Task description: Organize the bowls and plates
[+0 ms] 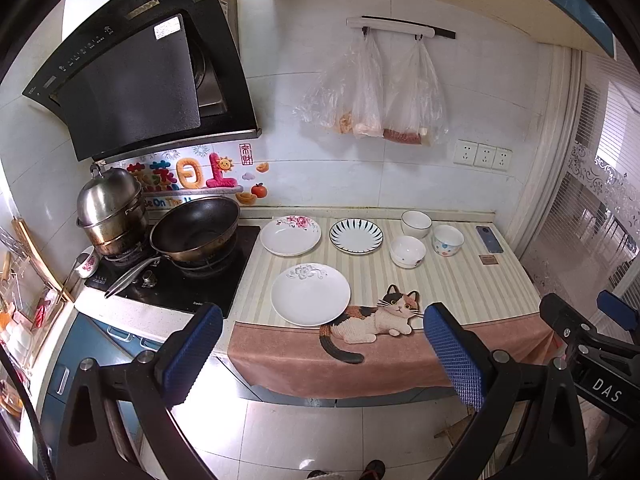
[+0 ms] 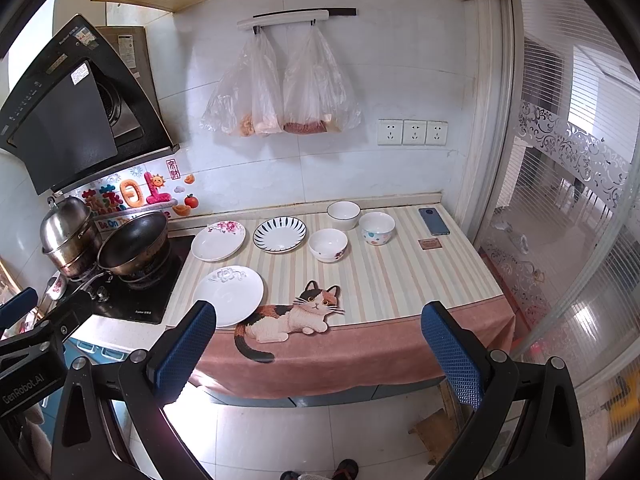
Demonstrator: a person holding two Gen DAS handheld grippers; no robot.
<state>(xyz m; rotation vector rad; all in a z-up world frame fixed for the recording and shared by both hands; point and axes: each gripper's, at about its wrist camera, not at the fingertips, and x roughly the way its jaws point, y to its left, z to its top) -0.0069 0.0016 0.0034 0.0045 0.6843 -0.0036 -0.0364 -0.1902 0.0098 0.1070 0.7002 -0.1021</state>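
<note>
Plates and bowls lie spread on the striped cloth point(image 2: 400, 276) that covers the desk point(image 1: 256, 213), to the right of the stove point(image 1: 180, 276). Nearest the front edge is the plain white plate point(image 1: 310, 294), just beside the cat picture point(image 1: 376, 318). Behind it are the pink-flower plate point(image 1: 291, 235) and the blue-striped plate point(image 1: 356, 236), close together but apart. To their right stand three bowls: the rimmed bowl point(image 1: 416, 223), the small flowered bowl point(image 1: 407, 251) and the dotted bowl point(image 1: 448, 240), none stacked.

All look like glazed ceramic, so I judge them stiff, rather heavy, slippery and easy to chip. A plate is best pinched at its raised rim; a bowl, over its wall with one finger inside.

The left hand-held gripper point(image 1: 320, 344) and the right hand-held gripper point(image 2: 320, 344) both hang before the desk with fingers wide apart, holding nothing.
</note>
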